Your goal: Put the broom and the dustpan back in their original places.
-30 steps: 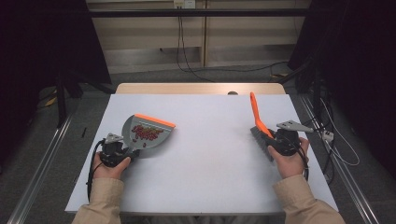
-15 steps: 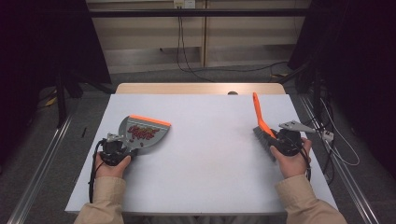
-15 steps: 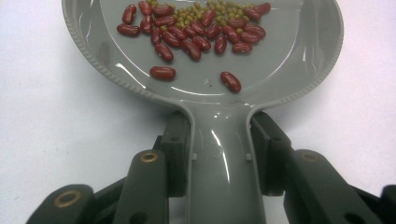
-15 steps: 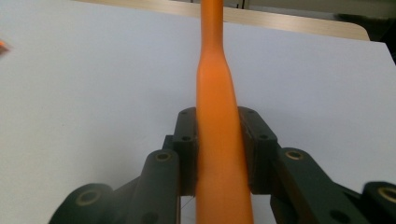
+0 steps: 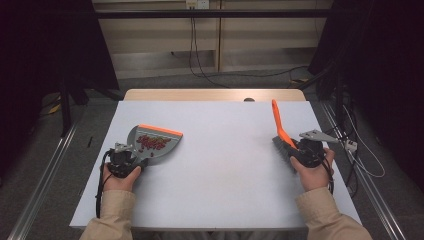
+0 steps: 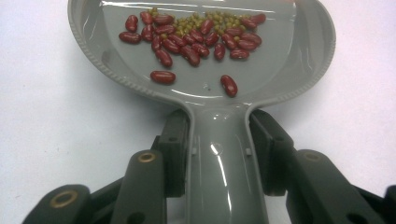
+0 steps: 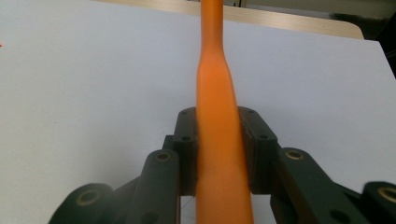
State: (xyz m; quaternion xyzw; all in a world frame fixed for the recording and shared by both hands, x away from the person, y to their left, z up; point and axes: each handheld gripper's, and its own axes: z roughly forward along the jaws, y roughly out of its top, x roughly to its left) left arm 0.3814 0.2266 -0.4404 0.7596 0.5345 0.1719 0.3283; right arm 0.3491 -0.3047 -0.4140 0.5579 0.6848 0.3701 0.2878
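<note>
A grey dustpan (image 5: pixel 155 145) with an orange front lip lies flat on the white table (image 5: pixel 225 175) at the left. It holds several red beans (image 6: pixel 196 37) and small green ones. My left gripper (image 5: pixel 131 159) is shut on the dustpan's handle (image 6: pixel 219 158), one pad on each side; its jaws have just been opening a little, with the handle still between them. At the right, my right gripper (image 5: pixel 300 150) is shut on a brush, whose orange handle (image 5: pixel 276 122) points up and away and whose dark bristles (image 5: pixel 281 150) rest near the table. In the right gripper view the handle (image 7: pixel 215 84) runs between the pads.
A wooden tabletop edge (image 5: pixel 215 95) shows beyond the white surface. Cables (image 5: pixel 200 60) run over the floor behind, and metal rails (image 5: pixel 45 175) flank the table. A cable trails from each gripper.
The dustpan has tipped down from a raised tilt and now lies flat on the table. The brush handle has shifted very slightly to the right.
</note>
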